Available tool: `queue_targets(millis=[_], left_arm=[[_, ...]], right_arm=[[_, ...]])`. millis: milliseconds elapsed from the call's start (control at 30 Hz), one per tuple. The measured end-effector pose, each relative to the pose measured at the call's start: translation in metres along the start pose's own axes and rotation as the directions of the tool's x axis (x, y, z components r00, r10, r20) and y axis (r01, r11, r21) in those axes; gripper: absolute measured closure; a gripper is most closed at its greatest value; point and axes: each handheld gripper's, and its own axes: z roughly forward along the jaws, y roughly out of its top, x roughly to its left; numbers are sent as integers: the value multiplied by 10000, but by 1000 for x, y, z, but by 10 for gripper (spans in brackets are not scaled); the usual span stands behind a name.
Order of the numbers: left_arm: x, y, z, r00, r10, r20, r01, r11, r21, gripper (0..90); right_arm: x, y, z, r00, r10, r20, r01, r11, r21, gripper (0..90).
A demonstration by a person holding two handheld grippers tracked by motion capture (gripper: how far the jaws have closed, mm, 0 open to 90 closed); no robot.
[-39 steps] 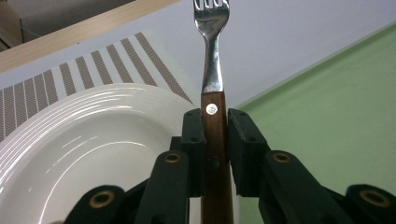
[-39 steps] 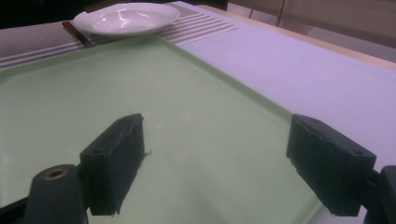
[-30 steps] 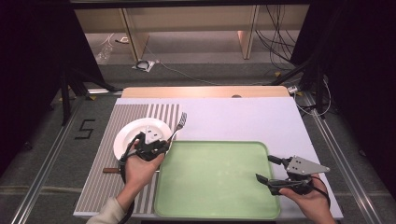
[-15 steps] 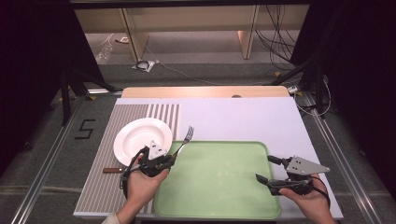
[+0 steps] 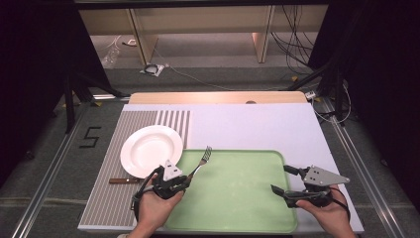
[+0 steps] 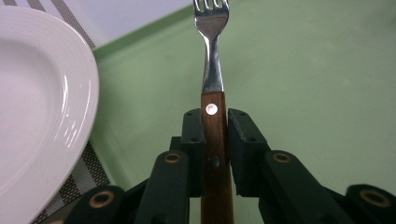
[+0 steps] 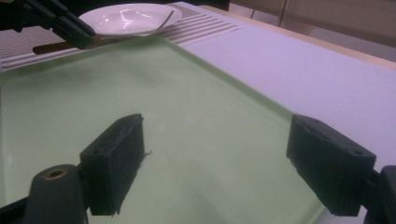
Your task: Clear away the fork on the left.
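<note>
My left gripper [image 5: 184, 181] is shut on the wooden handle of a fork [image 5: 202, 160], whose metal tines point away over the left part of the green tray [image 5: 237, 213]. In the left gripper view both pads clamp the fork [image 6: 213, 79] handle, with the tray [image 6: 322, 84] under it and the white plate [image 6: 32, 116] to the left. The white plate [image 5: 151, 149] sits on the striped mat just left of the tray. My right gripper [image 5: 282, 179] stands open over the tray's right edge, jaws [image 7: 219, 163] wide apart with nothing between them.
A brown-handled knife [image 5: 125, 180] lies on the striped mat [image 5: 106, 198] below the plate. The white table surface [image 5: 257, 124] stretches behind the tray. In the right gripper view the plate [image 7: 128, 18] and the left gripper [image 7: 60, 23] show far off.
My left gripper has carried the fork to the right and toward me, from over the plate's edge to the tray's left part. The right gripper has stayed in place.
</note>
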Motion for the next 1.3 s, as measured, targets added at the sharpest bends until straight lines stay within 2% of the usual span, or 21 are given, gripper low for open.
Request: queue_targets(millis=[100, 300, 633, 1033, 1300], left_arm=[[-1, -2, 2, 10000, -56, -7, 56, 9999, 102, 770], [-8, -6, 5, 9998, 150, 96, -154, 9992, 369, 770], [-14, -12, 12, 9995, 171, 271, -191, 9968, 771, 769], [-18, -19, 16, 9997, 190, 180, -211, 9921, 1238, 769], [-19, -21, 16, 9998, 156, 100, -168, 9920, 1253, 767]], right_arm=[[0, 0, 0, 10000, 5, 4, -5, 10000, 29, 203], [0, 0, 0, 10000, -8, -20, 8, 10000, -9, 202], [0, 0, -1, 10000, 19, -8, -19, 10000, 34, 202], [-1, 0, -1, 10000, 10, 6, -10, 10000, 19, 202], [-1, 1, -2, 10000, 39, 27, -39, 10000, 33, 202]])
